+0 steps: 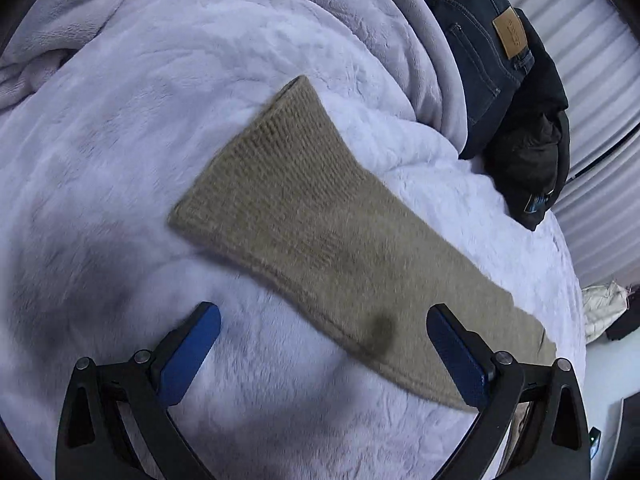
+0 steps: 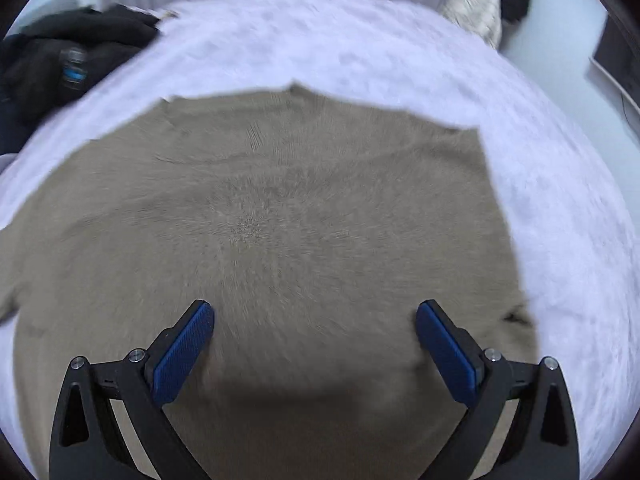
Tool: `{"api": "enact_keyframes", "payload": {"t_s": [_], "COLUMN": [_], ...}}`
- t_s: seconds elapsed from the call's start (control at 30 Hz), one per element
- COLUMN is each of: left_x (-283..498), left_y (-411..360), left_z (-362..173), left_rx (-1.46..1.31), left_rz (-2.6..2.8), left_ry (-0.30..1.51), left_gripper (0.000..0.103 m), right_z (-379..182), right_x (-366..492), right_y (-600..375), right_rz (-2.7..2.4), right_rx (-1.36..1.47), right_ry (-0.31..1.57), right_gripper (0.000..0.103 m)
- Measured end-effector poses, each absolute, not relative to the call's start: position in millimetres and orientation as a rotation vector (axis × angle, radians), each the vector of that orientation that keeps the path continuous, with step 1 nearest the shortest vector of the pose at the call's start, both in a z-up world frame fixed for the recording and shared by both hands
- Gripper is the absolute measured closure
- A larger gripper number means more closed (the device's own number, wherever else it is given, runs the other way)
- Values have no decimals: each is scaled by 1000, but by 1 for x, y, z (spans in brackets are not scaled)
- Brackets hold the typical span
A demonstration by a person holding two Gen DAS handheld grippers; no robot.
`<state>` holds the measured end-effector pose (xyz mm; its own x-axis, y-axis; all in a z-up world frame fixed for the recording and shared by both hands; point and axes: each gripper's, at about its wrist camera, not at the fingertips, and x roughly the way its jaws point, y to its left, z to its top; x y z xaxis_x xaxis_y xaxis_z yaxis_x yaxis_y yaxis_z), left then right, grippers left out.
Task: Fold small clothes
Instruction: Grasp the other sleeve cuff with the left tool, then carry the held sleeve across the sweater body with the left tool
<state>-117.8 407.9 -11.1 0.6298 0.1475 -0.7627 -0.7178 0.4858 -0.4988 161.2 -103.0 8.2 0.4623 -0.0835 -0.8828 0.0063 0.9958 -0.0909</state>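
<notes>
In the left wrist view, the left gripper (image 1: 323, 328) is hovering with its blue-padded jaws spread wide and holding nothing. A tan knit sleeve (image 1: 304, 216) is lying flat on the lavender fleece blanket (image 1: 120, 152), running from its ribbed cuff at about 11 o'clock down toward 4 o'clock, where it is passing under the right-hand finger. Only this view is showing the folded dark jeans (image 1: 486, 52) with a leather patch at 1 o'clock, sitting beside a black garment (image 1: 532, 160).

In the right wrist view, the right gripper (image 2: 315, 320) is likewise gaping wide, gripping nothing, poised over the tan sweater (image 2: 256, 216). Only here is the sweater's broad body showing, spreading flat across the blanket (image 2: 540, 160) and filling the centre. A dark clothing pile (image 2: 60, 68) is lying at 10 o'clock, and a cream cloth (image 2: 476, 12) at 1 o'clock. This view is blurring toward its edges.
</notes>
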Motion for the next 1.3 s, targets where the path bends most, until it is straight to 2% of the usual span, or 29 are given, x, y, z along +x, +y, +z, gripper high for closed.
{"api": "enact_keyframes", "payload": {"t_s": [0.2, 0.23, 0.27, 0.3, 0.47, 0.63, 0.7, 0.73, 0.83, 0.97, 1.07, 1.17, 1.3], "left_x": [-95, -97, -99, -103, -116, -114, -108, -104, -113, -127, -129, -126, -116], "left_y": [450, 451, 451, 453, 469, 472, 468, 467, 461, 455, 452, 445, 444], "left_z": [-5, -3, -1, -3, -16, -14, -8, -6, 5, 39, 61, 76, 85], "left_rx": [-973, -970, -959, -956, -1039, -1026, -985, -970, -936, -875, -818, -754, -733], "left_rz": [562, 561, 559, 550, 444, 433, 431, 416, 429, 440, 450, 462, 490], "left_ry": [606, 588, 576, 573, 520, 513, 517, 535, 502, 434, 429, 437, 476], "left_gripper": [1, 13, 33, 39, 39, 39, 72, 94, 94, 95, 95, 95, 95], "right_z": [12, 15, 19, 26, 53, 42, 27, 22, 15, 0, 5, 4, 7], "right_x": [149, 147, 145, 142, 146, 163, 166, 165, 155, 163, 150, 121, 89], "right_y": [-35, -23, -19, -15, -3, 56, 80, 91, 104, 119, 157, 214, 259], "right_rz": [-50, -41, -43, -12, -7, 69, 98, 107, 70, 52, 82, 239, 630], "right_rx": [-101, -134, -167, -170, -77, -180, -225, -259, -304, -264, -284, -326, -310], "right_ry": [1036, 1031, 1013, 985, 901, 950, 978, 984, 943, 1034, 1007, 1004, 1105], "right_gripper": [1, 1, 1, 1, 1, 1, 1, 1, 1, 1, 1, 1, 2]}}
